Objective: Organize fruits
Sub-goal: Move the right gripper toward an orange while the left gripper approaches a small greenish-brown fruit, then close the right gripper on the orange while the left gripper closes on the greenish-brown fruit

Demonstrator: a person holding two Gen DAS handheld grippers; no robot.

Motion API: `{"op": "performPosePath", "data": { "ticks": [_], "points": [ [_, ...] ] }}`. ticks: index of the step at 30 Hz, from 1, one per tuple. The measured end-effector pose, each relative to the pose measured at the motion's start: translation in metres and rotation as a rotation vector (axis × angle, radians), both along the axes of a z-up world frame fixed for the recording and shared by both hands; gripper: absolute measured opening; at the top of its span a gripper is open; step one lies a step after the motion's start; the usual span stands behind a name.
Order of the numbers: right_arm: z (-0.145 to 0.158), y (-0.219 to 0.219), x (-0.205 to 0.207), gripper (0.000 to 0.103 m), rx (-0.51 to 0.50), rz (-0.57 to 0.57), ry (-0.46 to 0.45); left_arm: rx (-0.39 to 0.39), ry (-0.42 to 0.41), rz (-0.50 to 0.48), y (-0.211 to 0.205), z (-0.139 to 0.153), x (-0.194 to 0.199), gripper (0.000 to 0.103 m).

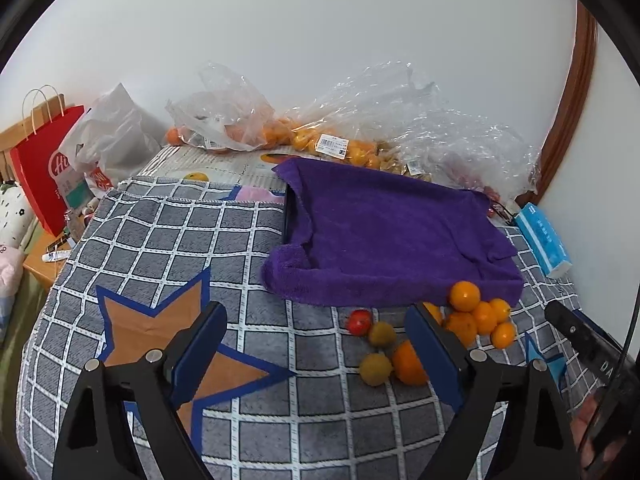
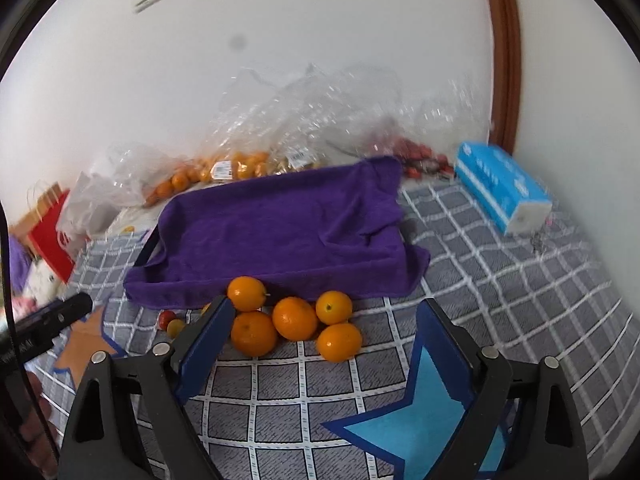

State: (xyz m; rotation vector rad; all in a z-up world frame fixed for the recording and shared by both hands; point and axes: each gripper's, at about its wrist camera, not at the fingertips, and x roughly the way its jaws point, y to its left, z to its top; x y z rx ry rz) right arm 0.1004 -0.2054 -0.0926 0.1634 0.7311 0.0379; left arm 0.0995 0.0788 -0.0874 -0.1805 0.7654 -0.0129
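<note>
A tray draped in a purple towel [image 1: 384,232] lies on the checked cloth; it also shows in the right wrist view [image 2: 280,224]. Several oranges [image 2: 294,318] are piled at its near edge, seen in the left wrist view [image 1: 464,296] too. A red fruit [image 1: 359,322], two yellow-green fruits [image 1: 375,369] and another orange [image 1: 408,364] lie a little nearer. My left gripper [image 1: 316,324] is open and empty, left of the pile. My right gripper [image 2: 326,320] is open and empty, just short of the oranges.
Clear plastic bags of oranges [image 1: 280,132] and other fruit lie along the back wall. A blue tissue pack [image 2: 504,184] sits at the right. A red paper bag [image 1: 44,168] and a white bag [image 1: 112,132] stand off the left edge.
</note>
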Motion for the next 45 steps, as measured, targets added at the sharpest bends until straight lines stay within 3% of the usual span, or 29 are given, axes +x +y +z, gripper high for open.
{"op": "performPosePath", "data": {
  "ticks": [10, 12, 27, 29, 39, 45],
  "points": [
    [-0.043, -0.01, 0.018, 0.062, 0.009, 0.026, 0.12, -0.032, 0.066, 0.029, 0.022, -0.026, 0.014, 0.089],
    [-0.05, -0.005, 0.019, 0.05, -0.008, 0.04, 0.131, -0.046, 0.075, 0.022, 0.022, -0.03, 0.015, 0.089],
    [-0.076, 0.004, 0.034, 0.043, -0.083, 0.037, 0.16, -0.073, 0.108, -0.046, 0.012, -0.04, 0.017, 0.087],
    [-0.077, 0.006, 0.033, 0.038, -0.091, 0.046, 0.15, -0.078, 0.114, -0.06, 0.01, -0.041, 0.016, 0.084],
    [-0.072, -0.001, 0.022, 0.038, -0.112, 0.043, 0.119, -0.075, 0.148, -0.194, -0.017, -0.054, 0.012, 0.064],
    [-0.072, -0.006, 0.017, 0.038, -0.103, 0.036, 0.107, -0.035, 0.152, -0.245, -0.03, -0.06, 0.008, 0.059]
  ]
}}
